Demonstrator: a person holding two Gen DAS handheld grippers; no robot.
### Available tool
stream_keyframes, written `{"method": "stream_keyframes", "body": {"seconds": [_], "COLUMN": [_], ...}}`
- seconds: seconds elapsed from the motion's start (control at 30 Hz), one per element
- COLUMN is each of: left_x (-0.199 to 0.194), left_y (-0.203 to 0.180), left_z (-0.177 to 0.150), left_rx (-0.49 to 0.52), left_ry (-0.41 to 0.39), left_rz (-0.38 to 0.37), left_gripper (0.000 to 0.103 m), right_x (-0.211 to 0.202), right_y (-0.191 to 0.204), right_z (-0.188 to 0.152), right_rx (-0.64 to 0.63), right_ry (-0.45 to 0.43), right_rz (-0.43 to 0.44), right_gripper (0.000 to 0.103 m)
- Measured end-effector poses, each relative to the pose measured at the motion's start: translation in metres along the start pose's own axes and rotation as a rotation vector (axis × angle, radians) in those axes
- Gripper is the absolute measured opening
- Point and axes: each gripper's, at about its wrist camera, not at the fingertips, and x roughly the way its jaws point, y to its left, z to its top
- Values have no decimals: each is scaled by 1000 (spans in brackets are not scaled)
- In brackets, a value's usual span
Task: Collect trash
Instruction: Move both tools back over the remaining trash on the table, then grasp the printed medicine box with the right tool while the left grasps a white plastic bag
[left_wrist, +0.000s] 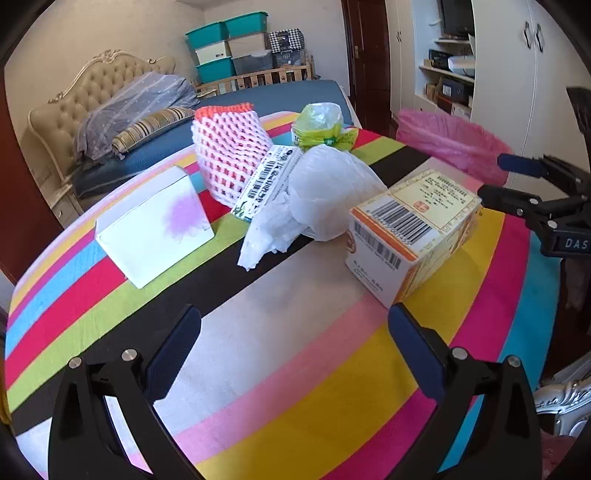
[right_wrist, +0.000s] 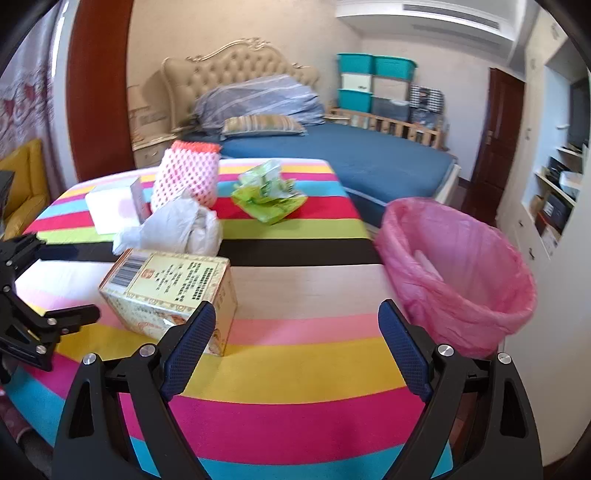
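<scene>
Rainbow-striped tablecloth (right_wrist: 295, 369), pink bin liner (right_wrist: 458, 273), blue-padded tongs (right_wrist: 297, 347).

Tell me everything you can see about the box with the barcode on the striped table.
The box is a cardboard carton, cream and yellow with orange trim. Its top carries a barcode, a panel of printed text and a red stamp; one end is white with more barcodes. It looks closed and lies flat on the striped table, at an angle to the stripes. The white crumpled bag lies right behind it, possibly touching. Neither tongs hold it; the right tongs are open, one finger overlapping its corner in view.
</scene>
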Motion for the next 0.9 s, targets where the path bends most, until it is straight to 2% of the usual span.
{"method": "stream_keyframes", "body": {"seconds": [0.13,0.3,0.37,0.53,0.6,0.73,0.8,0.83,0.9], "left_x": [16,20,22,30,33,37,37,39,41], "left_y": [-2,0,-2,-2,1,0,-3,-7,-16], "left_z": [10,14,15,28,35,48,51,52,51], "left_rx": [6,-2,11,39,49,72,84,97,117], "left_ry": [19,33,32,28,17,-16,-36,-39,-34], "left_rz": [34,25,38,109,151,164,154,101,42], "left_gripper": [98,98,98,98,98,97,97,98,98], "right_x": [11,22,26,25,22,11,3,-1,-11], "right_y": [-3,-14,-17,2,5,7,13,17,25], "right_z": [-3,-7,-6,-7,-10,-19,-28,-30,-35], "right_rx": [-6,28,41,-78,-79,-59,-61,-67,-73], "right_ry": [27,47,69,77,76,74,76,75,68], "right_rz": [7,-6,9,47,84,145,202,226,271], "right_gripper": [84,84,84,85,85,85,85,85,85]}}
